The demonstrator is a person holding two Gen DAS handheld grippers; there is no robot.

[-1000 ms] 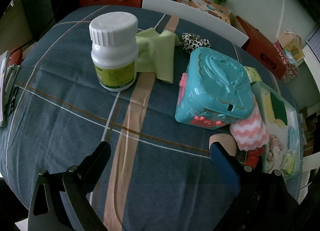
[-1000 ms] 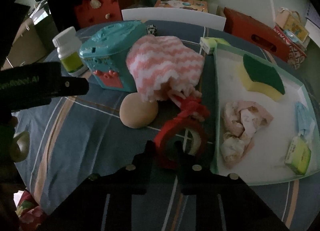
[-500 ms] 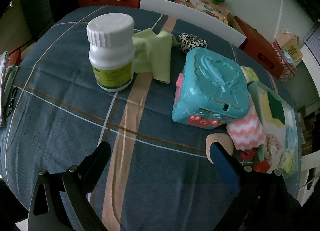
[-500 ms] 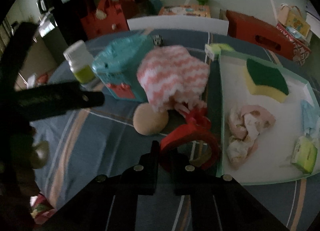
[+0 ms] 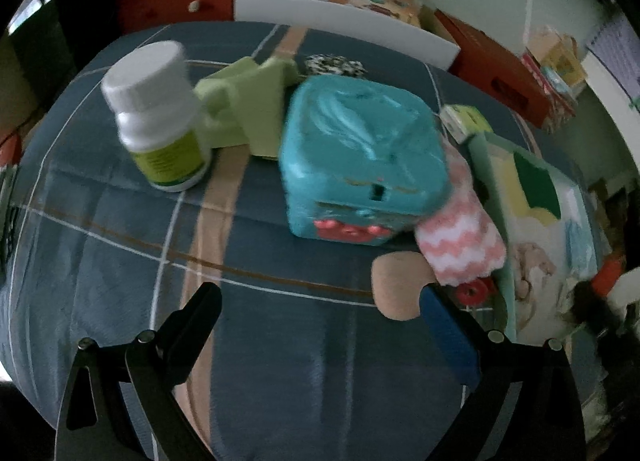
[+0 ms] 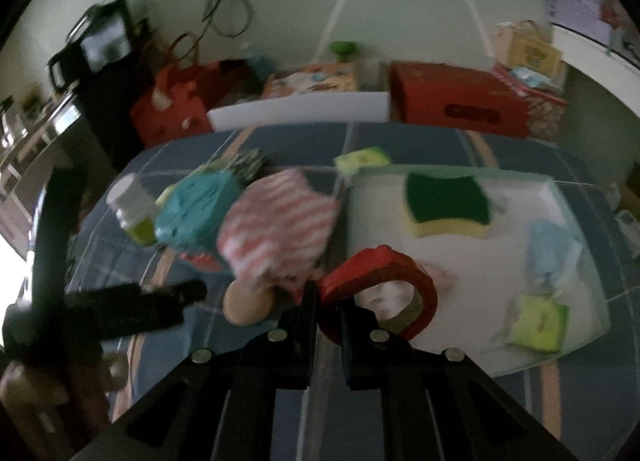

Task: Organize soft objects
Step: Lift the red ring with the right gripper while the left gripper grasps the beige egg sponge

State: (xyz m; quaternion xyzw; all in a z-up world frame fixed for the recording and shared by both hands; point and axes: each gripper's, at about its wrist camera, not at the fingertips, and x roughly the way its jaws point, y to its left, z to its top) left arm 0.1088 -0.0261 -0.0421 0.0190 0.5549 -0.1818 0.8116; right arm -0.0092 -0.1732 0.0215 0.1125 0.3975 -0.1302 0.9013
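My right gripper (image 6: 329, 301) is clamped on the rim of the red ring (image 6: 380, 289), a soft band with a pale inner face; its open hole faces me and its bulk sits right of my fingers. It hangs just above the near left corner of the pale tray (image 6: 576, 345). The tray lies to the right and far side of my claw, long axis running left to right, holding the green-and-yellow sponge (image 6: 448, 205) and a pink cloth partly hidden behind the ring. Judgement: the coming move is short, rightward and away over the rim. My left gripper (image 5: 320, 325) stands wide open, holding nothing, over bare tablecloth (image 5: 280, 361); the striped sock (image 5: 460, 245) and tan ball (image 5: 396, 289) lie to its right, so the right hand is nearer the tray.
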